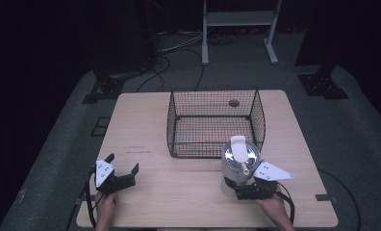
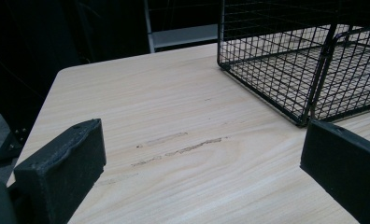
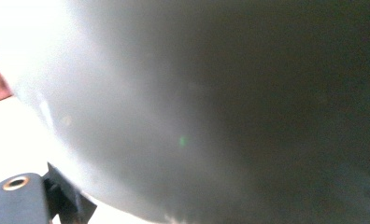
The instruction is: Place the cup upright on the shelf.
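Dark lab or studio, lone wooden table (image 1: 145, 130), floor cables (image 1: 179, 53), metal equipment stands (image 1: 239, 29)

Left claw (image 1: 123, 168) rests agape; right claw (image 1: 236, 185) is clamped (both hand-held).

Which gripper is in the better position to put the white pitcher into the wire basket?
The right. The right gripper is already at the base of the white pitcher, which stands just in front of the wire basket. The left gripper is open, empty and off to the side.
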The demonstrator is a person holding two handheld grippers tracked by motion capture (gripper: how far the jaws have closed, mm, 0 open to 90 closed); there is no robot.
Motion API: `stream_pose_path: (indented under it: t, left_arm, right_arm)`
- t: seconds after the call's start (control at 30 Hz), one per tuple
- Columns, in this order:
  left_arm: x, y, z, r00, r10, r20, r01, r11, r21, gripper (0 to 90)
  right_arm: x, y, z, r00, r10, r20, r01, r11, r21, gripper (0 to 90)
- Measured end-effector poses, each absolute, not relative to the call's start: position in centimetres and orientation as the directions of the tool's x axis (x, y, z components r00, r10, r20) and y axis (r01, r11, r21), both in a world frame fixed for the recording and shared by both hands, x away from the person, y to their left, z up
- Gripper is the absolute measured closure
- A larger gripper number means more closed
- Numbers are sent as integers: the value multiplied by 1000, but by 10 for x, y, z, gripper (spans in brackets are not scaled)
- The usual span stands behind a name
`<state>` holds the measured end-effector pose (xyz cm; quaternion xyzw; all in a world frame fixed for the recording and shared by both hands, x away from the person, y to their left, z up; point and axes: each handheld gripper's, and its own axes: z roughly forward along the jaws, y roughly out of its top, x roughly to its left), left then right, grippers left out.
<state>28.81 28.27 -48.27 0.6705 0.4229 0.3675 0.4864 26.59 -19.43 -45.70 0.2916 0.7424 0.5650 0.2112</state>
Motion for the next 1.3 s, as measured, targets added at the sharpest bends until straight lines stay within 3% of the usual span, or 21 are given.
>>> stream_pose_path:
  t: [0.33,0.93,1.3]
  left_arm:
    - [288,283,-483,371,925,81,211,-169,963,0]
    - [288,282,-483,370,926,82,213,-171,962,0]
    - [287,281,-483,374,923,89,213,-179,961,0]
  right_arm:
    - [270,-201,-450,-750,659,60,199,138,970,95]
    - [279,-205,-403,-771,635,51,164,121,979,94]
    - [289,-187,-369,-811,584,34,125,117,985,94]
